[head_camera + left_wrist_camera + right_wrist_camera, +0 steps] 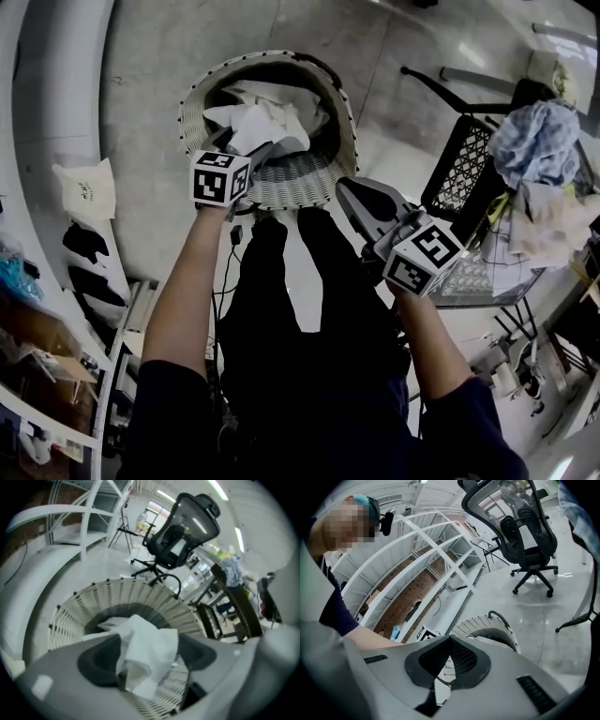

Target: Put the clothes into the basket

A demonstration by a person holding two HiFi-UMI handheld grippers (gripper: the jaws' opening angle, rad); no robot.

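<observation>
A white wicker basket stands on the floor in front of me, holding white clothes. My left gripper hangs over its near rim, its jaws spread wide. A crumpled white cloth lies loose between the pads and droops toward the basket. My right gripper is lower right of the basket, apart from it, with its tips meeting and nothing held. In the right gripper view the basket shows beyond the closed tips of the right gripper. More clothes are heaped at the right.
A black mesh crate on a frame stands right of the basket under the clothes heap. A black office chair is on the floor beyond the basket. White shelving curves along the left. My legs in black trousers are below.
</observation>
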